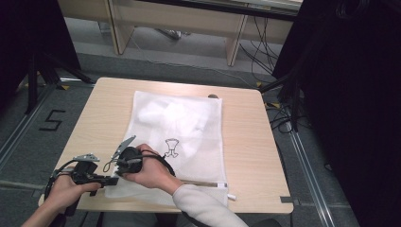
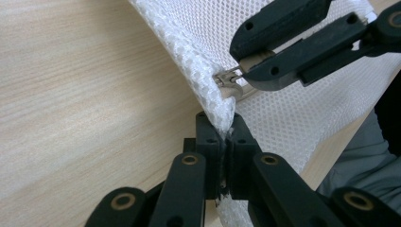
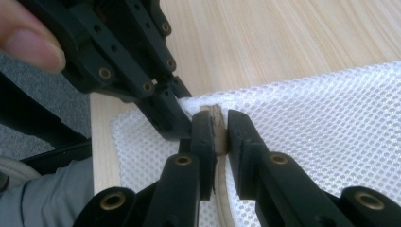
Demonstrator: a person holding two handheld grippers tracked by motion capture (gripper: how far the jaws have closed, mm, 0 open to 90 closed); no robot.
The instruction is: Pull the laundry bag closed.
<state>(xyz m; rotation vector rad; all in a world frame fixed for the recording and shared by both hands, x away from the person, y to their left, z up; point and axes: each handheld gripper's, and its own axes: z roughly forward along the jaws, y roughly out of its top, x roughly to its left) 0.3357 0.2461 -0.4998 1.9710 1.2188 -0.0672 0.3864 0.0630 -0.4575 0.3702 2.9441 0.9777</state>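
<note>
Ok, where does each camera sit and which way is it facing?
High view: above the near edge, looking forward and down on table, mesh bag, both forearms.
Left gripper view: on left hand-held gripper, facing the bag corner it pinches.
Right gripper view: on right hand-held gripper, facing the zipper pull it grips.
All share the bag.

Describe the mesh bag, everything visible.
The mesh bag is white, netted fabric, roughly rectangular, lying flat on the wooden table with pale contents showing through and a small black drawing on its face. A zipper runs along its near edge. The left gripper is shut on its near-left corner; the right gripper is shut on the zipper pull beside it.
</note>
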